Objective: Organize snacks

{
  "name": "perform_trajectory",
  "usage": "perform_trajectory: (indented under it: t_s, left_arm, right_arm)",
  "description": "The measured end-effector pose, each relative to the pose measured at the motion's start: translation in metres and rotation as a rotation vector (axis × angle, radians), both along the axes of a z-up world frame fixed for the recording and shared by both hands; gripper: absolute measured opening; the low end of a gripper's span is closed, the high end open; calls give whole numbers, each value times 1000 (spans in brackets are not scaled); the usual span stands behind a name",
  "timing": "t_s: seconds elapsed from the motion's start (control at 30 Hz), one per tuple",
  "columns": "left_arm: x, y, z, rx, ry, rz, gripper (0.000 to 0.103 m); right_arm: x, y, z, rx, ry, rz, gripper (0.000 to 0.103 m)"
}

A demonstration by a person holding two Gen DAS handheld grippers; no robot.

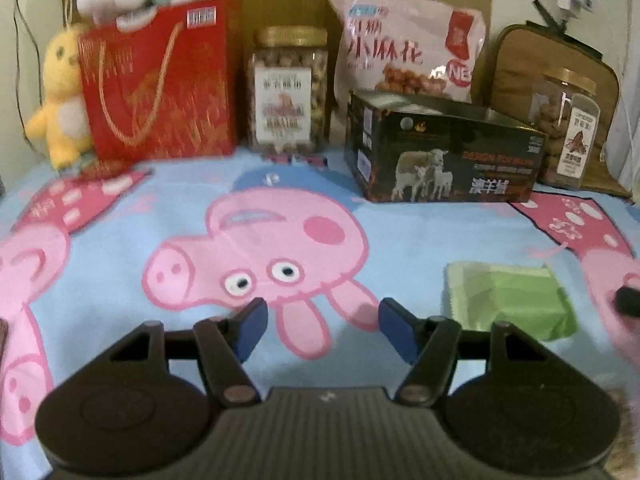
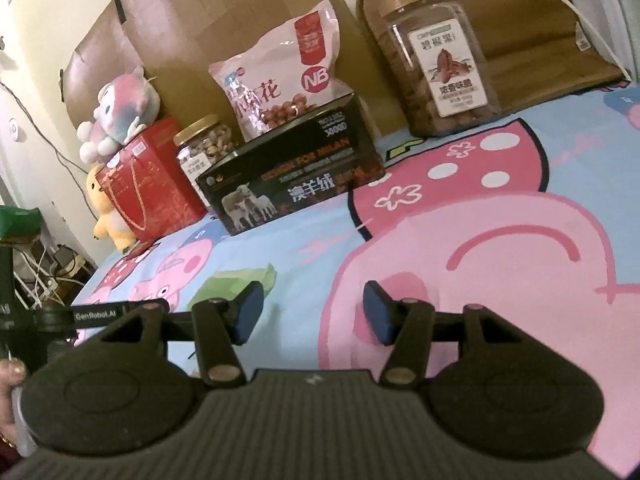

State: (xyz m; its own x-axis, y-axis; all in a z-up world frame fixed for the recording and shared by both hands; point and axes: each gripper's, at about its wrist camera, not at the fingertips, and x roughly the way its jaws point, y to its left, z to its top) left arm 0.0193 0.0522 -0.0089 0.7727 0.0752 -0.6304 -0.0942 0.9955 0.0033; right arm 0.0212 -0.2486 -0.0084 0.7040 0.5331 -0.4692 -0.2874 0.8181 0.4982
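1. Left claw (image 1: 320, 330): jaws wide apart, holding nothing, above the cartoon-pig bedsheet (image 1: 120, 216).
2. Right claw (image 2: 312, 312): jaws wide apart, holding nothing, over the same sheet.
3. Far row, left to right: red gift bag (image 1: 160, 80), gold-lidded nut jar (image 1: 288, 92), pink snack bag (image 1: 404, 40), second jar (image 1: 568, 128) at far right.
4. Black box (image 1: 440, 152): just in front of the pink snack bag.
5. Green packet (image 1: 508, 300): lying flat, near right, apart from the row.
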Motion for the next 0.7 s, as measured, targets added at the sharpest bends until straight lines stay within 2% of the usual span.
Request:
perform_trajectory:
  t_s: [0.03,0.07,0.13,0.37,0.7]
  left_arm:
    - [-2,-3,-3,30,-20,-3,65]
    - [-4,-4,-1,23,-37,-19,66]
    - [-4,-7,-1,45,-32,-25,66]
    - [-6,-4,-1,24,-38,-15,66]
    - [-16,-3,3,20,-109,-23,67]
  right_arm:
    - [0,0,0,0,0,-2,58]
    - [0,-1,0,-1,-1,-5,58]
    - [0,-1,0,-4,0,-12,58]
    - [-3,1,0,-29,-13,-24,58]
    - [-3,5,0,-57,-27,-23,58]
